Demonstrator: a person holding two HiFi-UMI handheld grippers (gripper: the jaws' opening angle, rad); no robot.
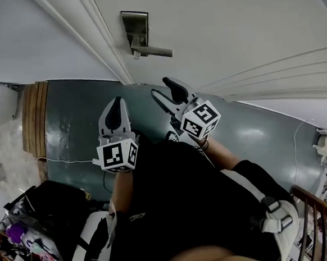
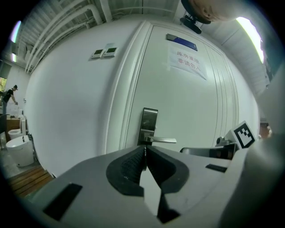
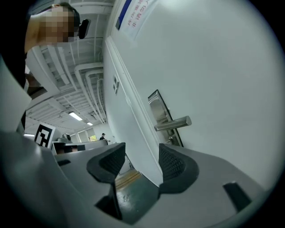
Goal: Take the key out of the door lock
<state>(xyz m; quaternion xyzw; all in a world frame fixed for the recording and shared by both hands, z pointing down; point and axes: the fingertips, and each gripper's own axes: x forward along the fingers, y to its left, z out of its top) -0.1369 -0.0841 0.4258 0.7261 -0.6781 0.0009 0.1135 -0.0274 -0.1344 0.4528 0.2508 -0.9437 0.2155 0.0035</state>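
The door notice (image 2: 187, 62), upper right, bears red Chinese characters too small to read, while the left tongs (image 2: 145, 155) are pressed together empty and the right tongs (image 3: 141, 159) stand apart, empty.

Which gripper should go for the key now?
Right, likely. The right gripper is open and points near the key under the lever handle; the left gripper is shut.

Your count: two tongs, one door.
You hold two tongs, left tongs (image 2: 145, 153) and right tongs (image 3: 138, 158). Ahead of them are one door (image 2: 191, 111), one lock plate (image 2: 149, 116), one lever handle (image 2: 164, 140), one key (image 3: 170, 139), one paper notice (image 2: 187, 62) and two wall switches (image 2: 104, 52).
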